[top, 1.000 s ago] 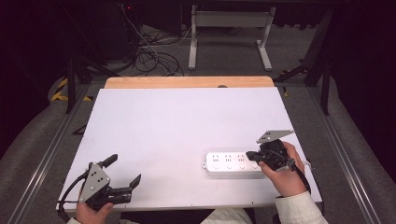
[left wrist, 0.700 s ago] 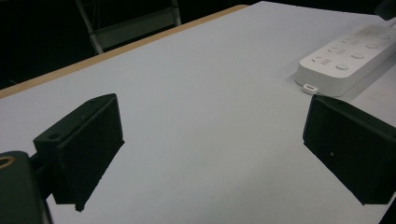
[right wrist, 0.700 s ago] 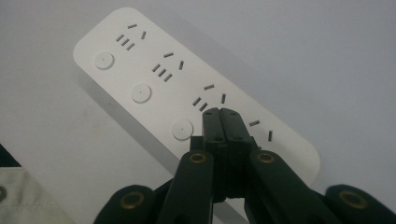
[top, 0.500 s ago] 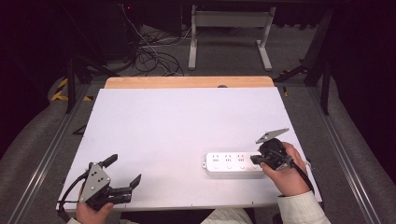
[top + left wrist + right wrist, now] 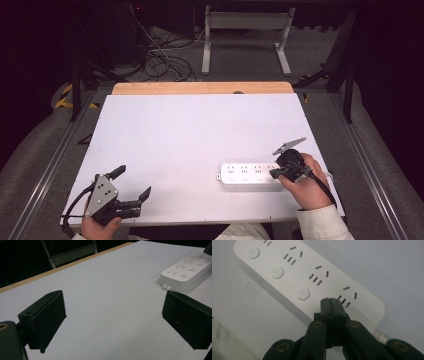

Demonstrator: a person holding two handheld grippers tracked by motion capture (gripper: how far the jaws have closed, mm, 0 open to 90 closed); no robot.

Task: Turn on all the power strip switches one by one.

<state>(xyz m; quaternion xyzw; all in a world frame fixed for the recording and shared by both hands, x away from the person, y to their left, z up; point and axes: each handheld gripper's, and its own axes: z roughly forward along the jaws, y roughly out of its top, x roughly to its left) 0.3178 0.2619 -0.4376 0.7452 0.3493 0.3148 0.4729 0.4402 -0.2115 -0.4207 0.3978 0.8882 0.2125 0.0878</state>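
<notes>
Your right gripper [image 5: 330, 300], jaws pressed together, tips on the power strip [image 5: 247, 174] at 4 o'clock; an off-centre push could skid it. Left gripper [image 5: 131, 187] idles spread.

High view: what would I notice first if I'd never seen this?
The white power strip lying near the right front of the white table. The right tongs, shut tight, poke down at its cord end over a round button's spot. The left tongs sit open at the left front corner.
</notes>
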